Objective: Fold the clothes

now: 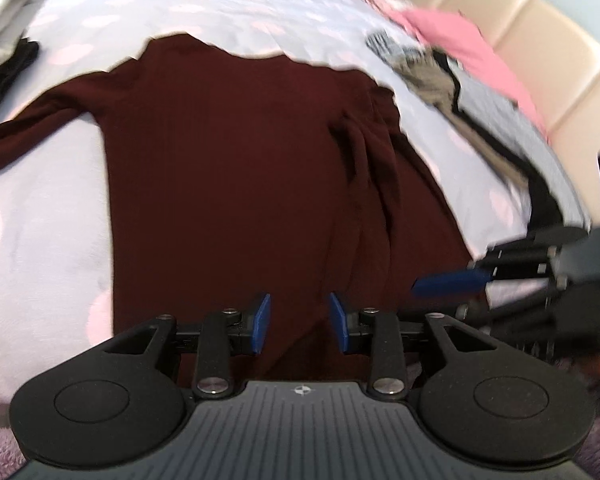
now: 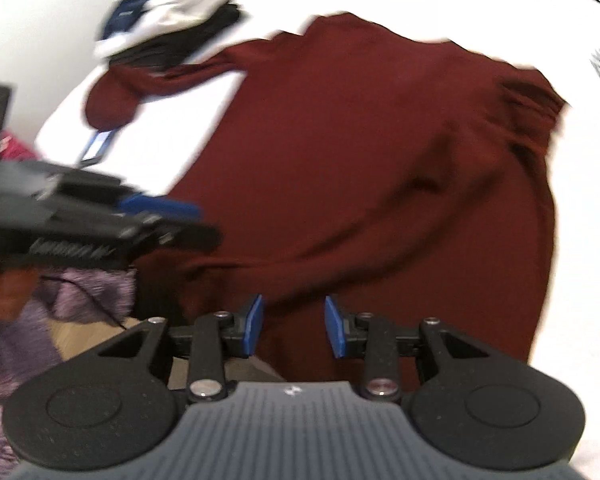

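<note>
We see a maroon long-sleeved top (image 1: 236,168) spread flat on the bed (image 1: 52,216), one sleeve (image 2: 156,76) stretched towards a pile of clothes (image 2: 180,12). Over its near hem, the left claw (image 1: 299,324) and the right claw (image 2: 294,326) each stand partly open, holding nothing. More clothes (image 1: 452,60) lie beside a padded headboard (image 1: 540,40).

maroon sweater (image 1: 240,168) hem: hidden under gripper body | clothes pile (image 1: 440,68): motion-blurred
</note>
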### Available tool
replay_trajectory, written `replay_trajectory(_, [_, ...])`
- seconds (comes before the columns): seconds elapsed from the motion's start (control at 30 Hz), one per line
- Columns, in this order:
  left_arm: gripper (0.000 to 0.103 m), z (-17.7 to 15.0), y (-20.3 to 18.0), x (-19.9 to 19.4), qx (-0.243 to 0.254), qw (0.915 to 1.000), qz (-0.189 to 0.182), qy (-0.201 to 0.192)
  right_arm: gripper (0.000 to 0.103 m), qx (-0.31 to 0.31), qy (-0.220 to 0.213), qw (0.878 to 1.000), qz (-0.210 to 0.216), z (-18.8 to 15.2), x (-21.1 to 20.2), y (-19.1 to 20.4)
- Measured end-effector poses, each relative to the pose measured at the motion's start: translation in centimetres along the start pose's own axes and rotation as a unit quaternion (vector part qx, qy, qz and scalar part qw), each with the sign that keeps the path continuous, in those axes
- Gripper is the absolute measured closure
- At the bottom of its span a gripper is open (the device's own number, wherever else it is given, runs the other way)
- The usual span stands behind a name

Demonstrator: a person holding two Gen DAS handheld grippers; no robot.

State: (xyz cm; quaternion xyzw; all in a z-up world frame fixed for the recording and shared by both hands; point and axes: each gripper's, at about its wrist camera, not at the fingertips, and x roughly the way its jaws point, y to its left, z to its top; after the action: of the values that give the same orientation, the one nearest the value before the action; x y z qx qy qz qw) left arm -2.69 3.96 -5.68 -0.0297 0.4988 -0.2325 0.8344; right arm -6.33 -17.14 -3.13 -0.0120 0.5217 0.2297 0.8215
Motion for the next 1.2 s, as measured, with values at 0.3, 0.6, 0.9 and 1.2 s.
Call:
replay_trajectory(0.3, [0.087, -0.5, -1.1, 2.6, 0.033, 0.9983, 0.013, 0.046, 0.065, 0.040, -0.012, 0.997, -0.058, -0.2, -0.3, -3.7])
replay_trajectory(0.6, [0.099, 1.9, 2.6, -2.2, -0.082, 0.9948, -0.052, -0.030, 0.063, 0.013, -0.010, 0.989, -0.145, 2.8, -1.6, -7.8])
replay_trajectory(0.9, [0.092, 2.2, 9.2, -5.3, -0.189, 0.9745, 0.104, -0.061, 0.062, -0.040, -0.005, 0.983, -0.181, 6.6, -0.4, -11.6])
replay_trajectory(1.2, [0.065, 1.6, 5.3, -6.4, -0.071, 0.9868, 0.129, -0.067, 0.065, -0.102, -0.007, 0.978, -0.182, 9.0, 2.4, -11.7])
